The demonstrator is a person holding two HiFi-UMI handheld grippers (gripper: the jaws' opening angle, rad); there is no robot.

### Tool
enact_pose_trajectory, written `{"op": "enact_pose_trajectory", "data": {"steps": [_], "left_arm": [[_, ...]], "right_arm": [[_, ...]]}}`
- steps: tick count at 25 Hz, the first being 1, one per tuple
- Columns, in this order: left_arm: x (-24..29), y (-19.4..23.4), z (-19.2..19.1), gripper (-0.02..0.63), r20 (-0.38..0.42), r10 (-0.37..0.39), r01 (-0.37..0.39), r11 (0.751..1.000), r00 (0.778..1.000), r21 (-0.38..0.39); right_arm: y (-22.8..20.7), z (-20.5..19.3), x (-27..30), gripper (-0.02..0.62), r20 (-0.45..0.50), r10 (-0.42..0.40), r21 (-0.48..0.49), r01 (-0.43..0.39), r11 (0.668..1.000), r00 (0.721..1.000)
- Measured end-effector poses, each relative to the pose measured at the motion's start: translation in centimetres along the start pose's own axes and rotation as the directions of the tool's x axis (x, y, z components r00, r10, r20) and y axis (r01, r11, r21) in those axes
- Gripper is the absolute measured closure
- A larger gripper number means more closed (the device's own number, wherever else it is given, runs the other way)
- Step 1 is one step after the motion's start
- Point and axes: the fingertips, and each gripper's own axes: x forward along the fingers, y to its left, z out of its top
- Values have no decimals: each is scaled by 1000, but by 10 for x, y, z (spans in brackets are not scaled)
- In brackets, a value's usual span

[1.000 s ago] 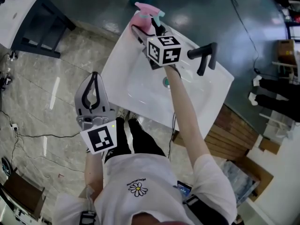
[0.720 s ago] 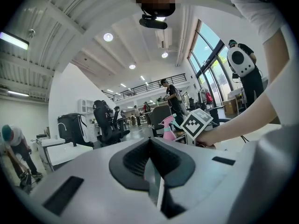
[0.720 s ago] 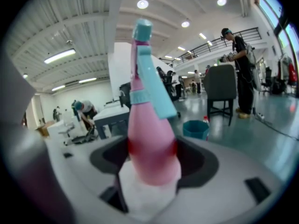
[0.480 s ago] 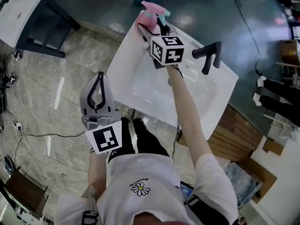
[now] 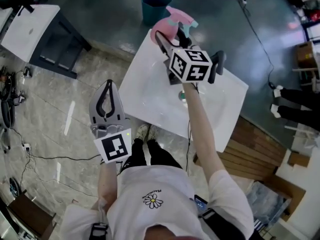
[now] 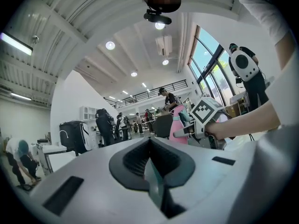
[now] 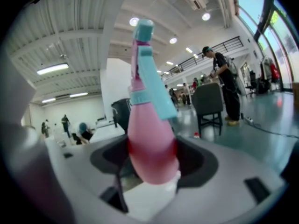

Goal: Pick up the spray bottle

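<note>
White washbasin (image 5: 145,84) with black faucet (image 5: 218,66), teal bin (image 5: 155,6) beyond, white table (image 5: 30,31) well apart at left.

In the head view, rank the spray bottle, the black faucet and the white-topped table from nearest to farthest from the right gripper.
1. spray bottle: clamped in the right gripper itself.
2. black faucet: on the white sink, just right of the gripper's marker cube in the view.
3. white-topped table: far off at the view's upper left.

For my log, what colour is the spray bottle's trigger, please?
The trigger is teal; right gripper view best.
</note>
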Motion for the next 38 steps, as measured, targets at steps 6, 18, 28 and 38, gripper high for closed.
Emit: {"op": "enact_pose_trajectory", "data": {"steps": [6,18,28,38], "left_arm": [[12,-19,70,584,151,-42,57,993,988,-101],[-2,-91,156,584,307,-243,278,957,920,-77],[-17,-133,148,584,315,-382,405,914,869,-11],[-21,-144,154,585,322,-392,424,905,862,-34]], "right_arm": [[9,51,-83,272,112,-69,18,67,998,991],[50,84,-245,272,301,-213,27,215,976,930],[39,60,-325,272,356,-394,98,386,917,847],[41,54,-346,272,351,-422,70,426,902,836]]}}
